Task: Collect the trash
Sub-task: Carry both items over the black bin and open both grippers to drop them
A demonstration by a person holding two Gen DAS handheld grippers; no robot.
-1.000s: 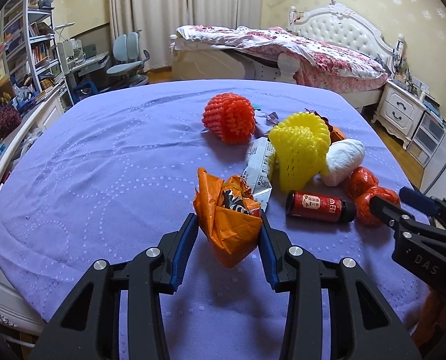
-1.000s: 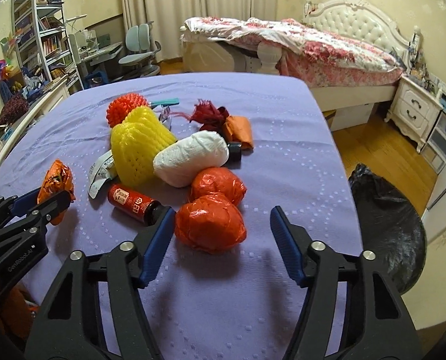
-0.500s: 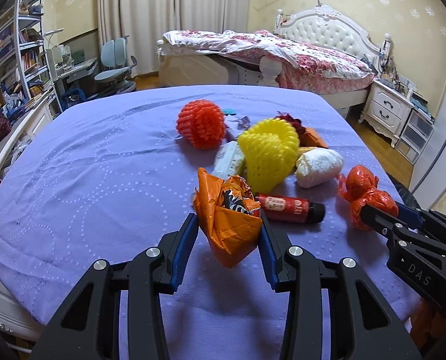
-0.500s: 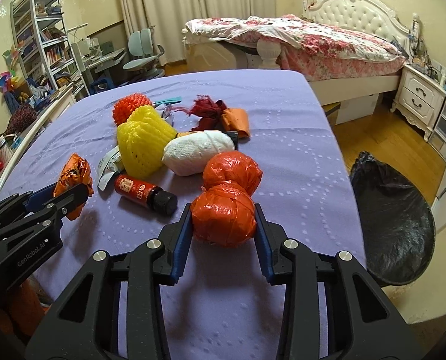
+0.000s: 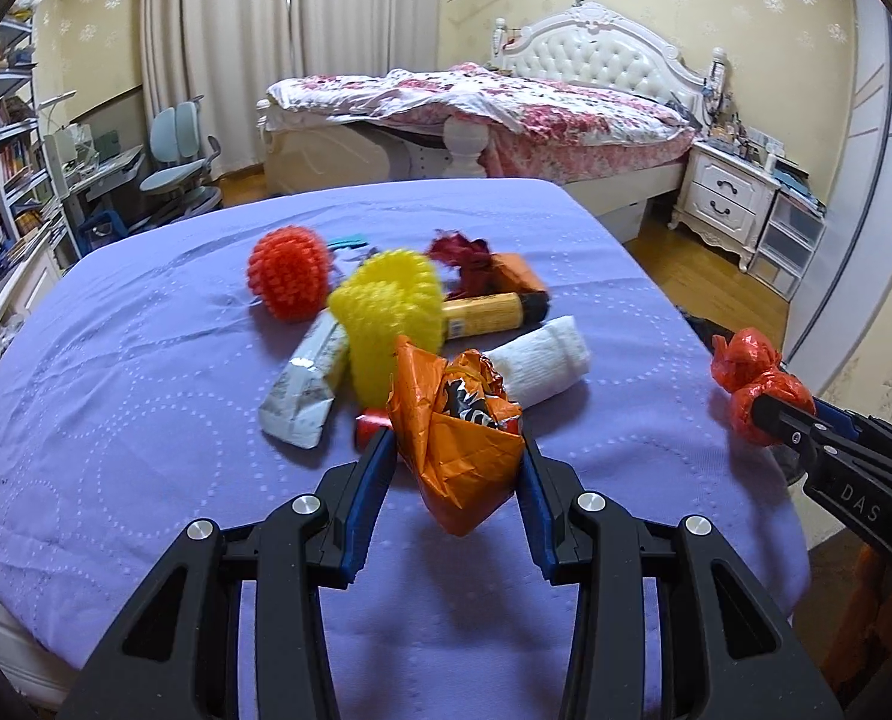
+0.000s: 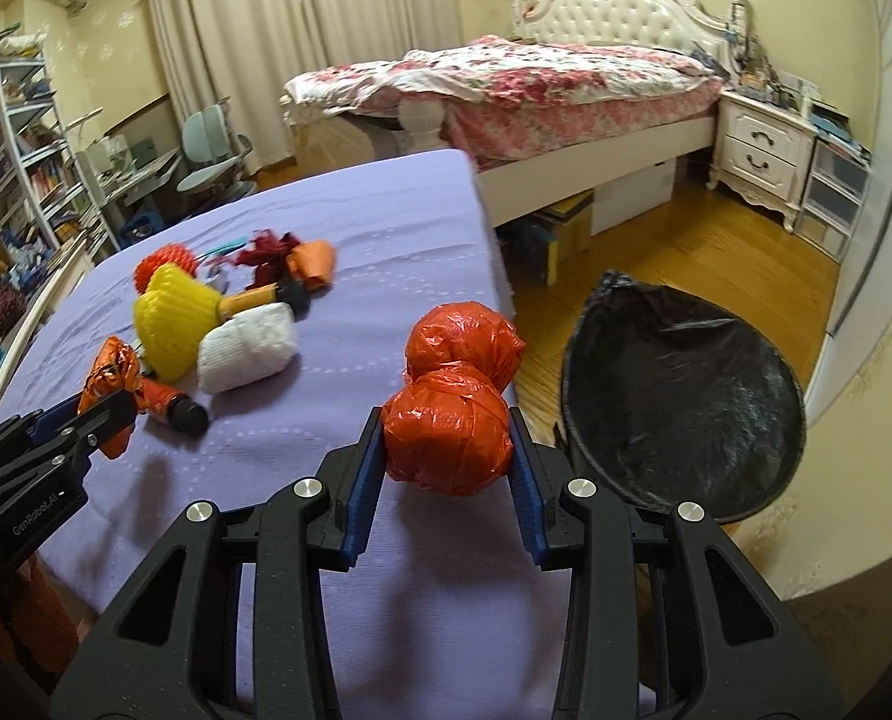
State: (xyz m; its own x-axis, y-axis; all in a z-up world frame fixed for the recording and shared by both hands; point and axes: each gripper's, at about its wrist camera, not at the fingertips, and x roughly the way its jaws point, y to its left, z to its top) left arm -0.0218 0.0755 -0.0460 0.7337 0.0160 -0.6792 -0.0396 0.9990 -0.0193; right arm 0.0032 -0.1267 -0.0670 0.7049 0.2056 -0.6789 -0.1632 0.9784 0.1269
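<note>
My left gripper point(image 5: 454, 450) is shut on a crumpled orange snack wrapper point(image 5: 454, 426) and holds it above the purple table point(image 5: 116, 396). My right gripper point(image 6: 446, 438) is shut on a knotted red plastic bag point(image 6: 448, 441) of two lumps, lifted over the table's right edge. It also shows in the left wrist view point(image 5: 751, 384). A bin lined with a black bag point(image 6: 679, 402) stands on the floor just right of the table. Loose trash lies on the table: a yellow foam net point(image 5: 389, 315), an orange foam net point(image 5: 290, 273), a white wad point(image 5: 541, 360), a silver packet point(image 5: 311, 381).
A yellow bottle point(image 5: 487, 312) and a small red bottle point(image 6: 170, 405) lie in the pile, with red and orange scraps point(image 5: 493, 267) behind. A bed point(image 5: 505, 114) and nightstand point(image 5: 727, 198) stand beyond the table. Shelves and a chair are at the left.
My right gripper closed on the red bag, lifted it and carried it right toward the bin. My left gripper, still holding the wrapper, swung right and rose a little.
</note>
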